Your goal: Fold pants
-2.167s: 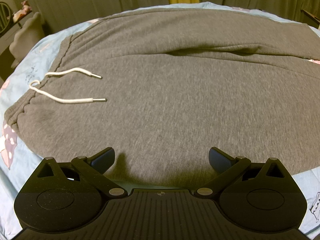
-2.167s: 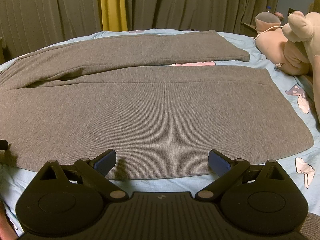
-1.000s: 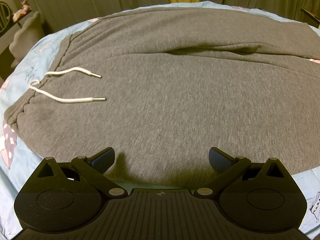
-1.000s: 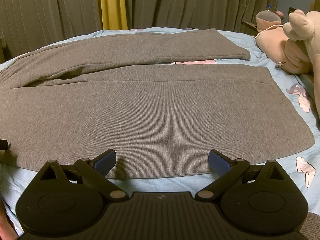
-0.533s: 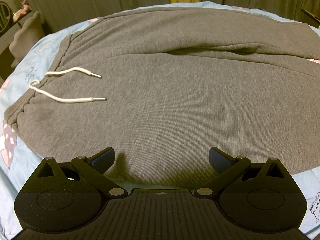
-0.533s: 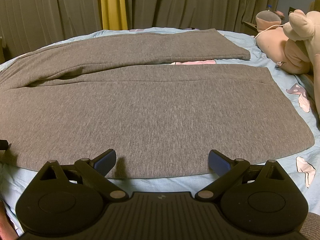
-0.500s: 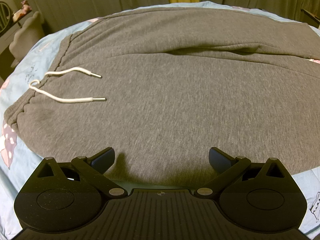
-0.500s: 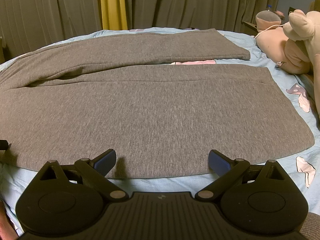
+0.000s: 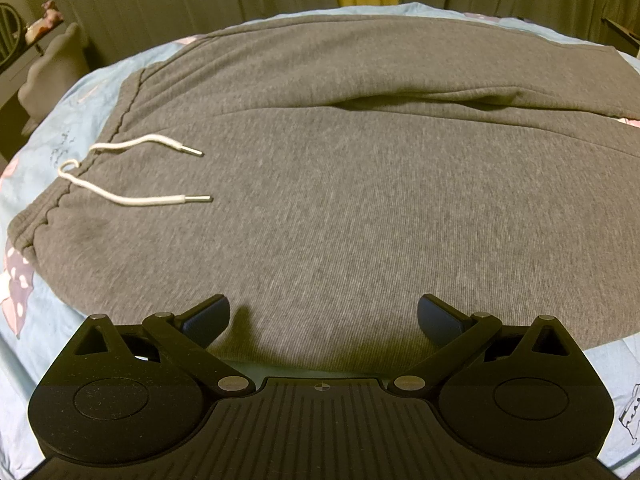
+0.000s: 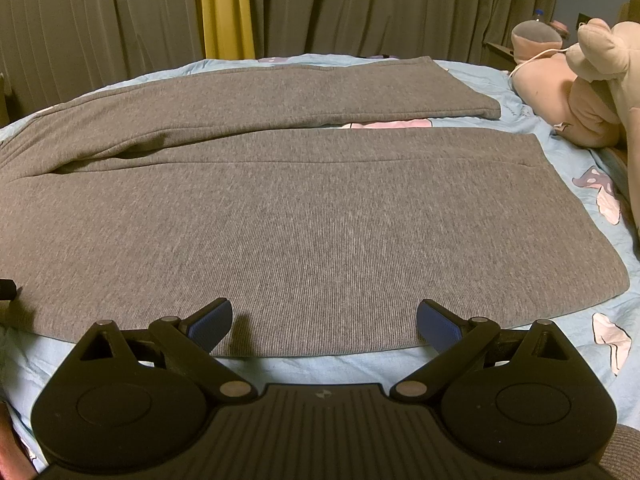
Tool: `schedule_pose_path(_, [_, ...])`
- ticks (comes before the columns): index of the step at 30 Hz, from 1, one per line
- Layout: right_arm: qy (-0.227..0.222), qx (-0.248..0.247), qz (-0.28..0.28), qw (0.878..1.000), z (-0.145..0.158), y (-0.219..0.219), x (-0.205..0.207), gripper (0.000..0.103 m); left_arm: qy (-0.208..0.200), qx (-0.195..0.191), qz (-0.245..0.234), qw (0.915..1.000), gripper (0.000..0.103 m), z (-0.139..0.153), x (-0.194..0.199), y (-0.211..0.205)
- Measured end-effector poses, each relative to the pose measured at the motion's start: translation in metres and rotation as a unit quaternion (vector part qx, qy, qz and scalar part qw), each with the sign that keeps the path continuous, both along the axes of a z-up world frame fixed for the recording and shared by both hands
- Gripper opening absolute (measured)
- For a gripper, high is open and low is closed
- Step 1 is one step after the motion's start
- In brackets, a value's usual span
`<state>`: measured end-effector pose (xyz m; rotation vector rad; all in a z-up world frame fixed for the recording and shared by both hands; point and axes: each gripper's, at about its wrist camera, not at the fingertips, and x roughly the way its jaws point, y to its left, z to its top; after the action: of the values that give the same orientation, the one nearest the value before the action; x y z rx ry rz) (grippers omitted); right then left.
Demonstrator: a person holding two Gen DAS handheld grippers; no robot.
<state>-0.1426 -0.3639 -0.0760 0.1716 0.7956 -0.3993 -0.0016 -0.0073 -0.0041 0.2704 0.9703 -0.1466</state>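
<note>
— Where are the pants lying?
— The grey pants [image 9: 340, 200] are lying spread flat on the bed [image 10: 500, 92], waistband and white drawstring [image 9: 132, 200] off to the left, both legs running right toward the plush toys [image 10: 580, 92].
— And the grippers?
— The left gripper [image 9: 323, 314] is hovering wide apart at the near edge — the right gripper [image 10: 324, 318] is doing likewise, both gripping nothing.

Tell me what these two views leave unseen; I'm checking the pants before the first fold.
- Left wrist: pants leg ends cut off by the right edge.
- Right wrist: waistband and drawstring cut off by the left edge.
- Both: the near hem's middle is hidden behind the open left gripper and right gripper.
</note>
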Motion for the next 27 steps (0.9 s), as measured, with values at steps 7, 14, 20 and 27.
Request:
schedule_pose_path(7, [-0.001, 0.001, 0.001, 1.0, 0.001, 0.0, 0.002, 0.099, -0.003, -0.001, -0.002, 1.0, 0.103, 0.0, -0.003, -0.002])
schedule_pose_path(14, [-0.019, 0.007, 0.004, 1.0, 0.005, 0.0, -0.001, 0.099, -0.006, -0.007, -0.003, 1.0, 0.103, 0.004, -0.003, 0.0])
schedule_pose_path(20, [-0.03, 0.037, 0.003, 0.999, 0.007, -0.013, 0.012, 0.099, -0.005, -0.003, 0.007, 1.0, 0.103, 0.008, 0.0, 0.0])
schedule_pose_path(27, [0.027, 0.151, -0.049, 0.987, -0.016, -0.06, 0.051, 0.099, -0.002, -0.018, 0.026, 0.9995, 0.103, 0.014, 0.02, -0.01])
